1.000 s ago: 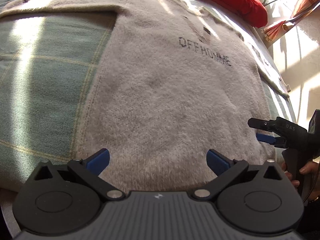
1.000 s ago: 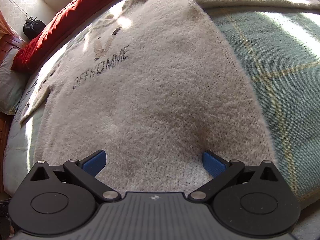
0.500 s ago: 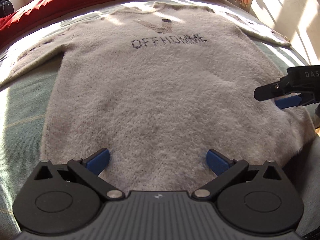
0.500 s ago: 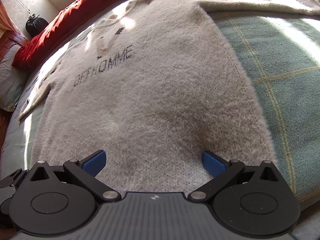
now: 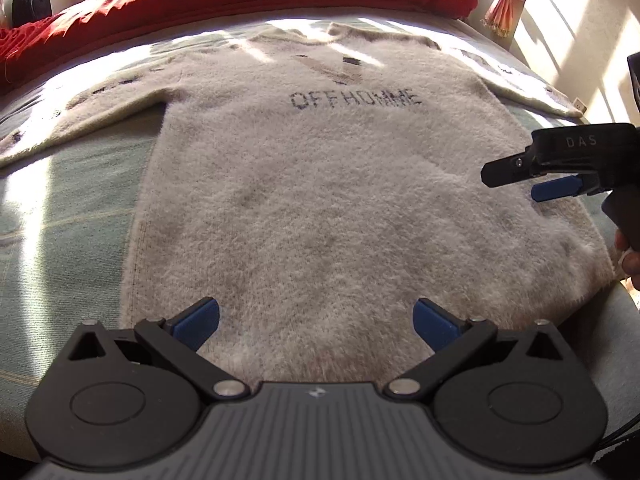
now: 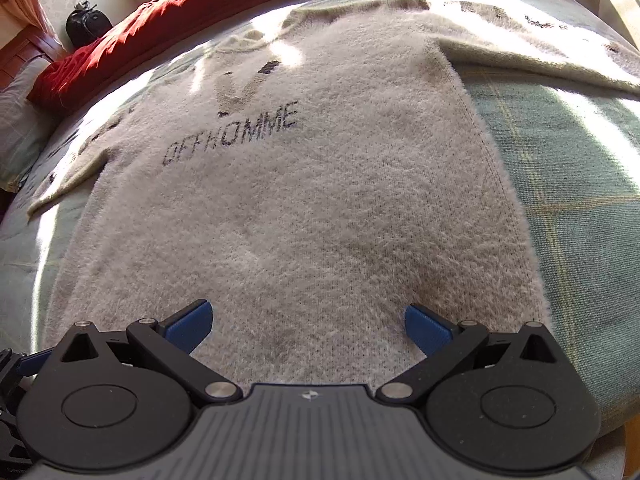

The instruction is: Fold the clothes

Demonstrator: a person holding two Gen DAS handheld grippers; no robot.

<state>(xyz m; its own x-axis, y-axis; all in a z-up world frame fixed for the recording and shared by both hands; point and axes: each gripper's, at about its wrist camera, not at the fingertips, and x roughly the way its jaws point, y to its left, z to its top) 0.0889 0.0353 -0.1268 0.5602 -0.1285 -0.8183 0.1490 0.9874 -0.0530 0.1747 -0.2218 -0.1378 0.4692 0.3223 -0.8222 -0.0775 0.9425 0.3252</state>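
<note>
Left gripper [image 5: 316,320]: jaws spread wide, blue pads facing each other, nothing between them. Right gripper [image 6: 308,322]: jaws likewise spread wide, empty. In the left wrist view the right gripper sits at the right edge, side-on, held level; part of the person's hand [image 5: 628,252] shows below it.

— Anything readable? "OFFHOMME" in dark letters across the chest of the sweater [image 5: 328,208], just below its neckline.
— And off the sweater's right edge? "DAS" on the right gripper [image 5: 560,168].
</note>
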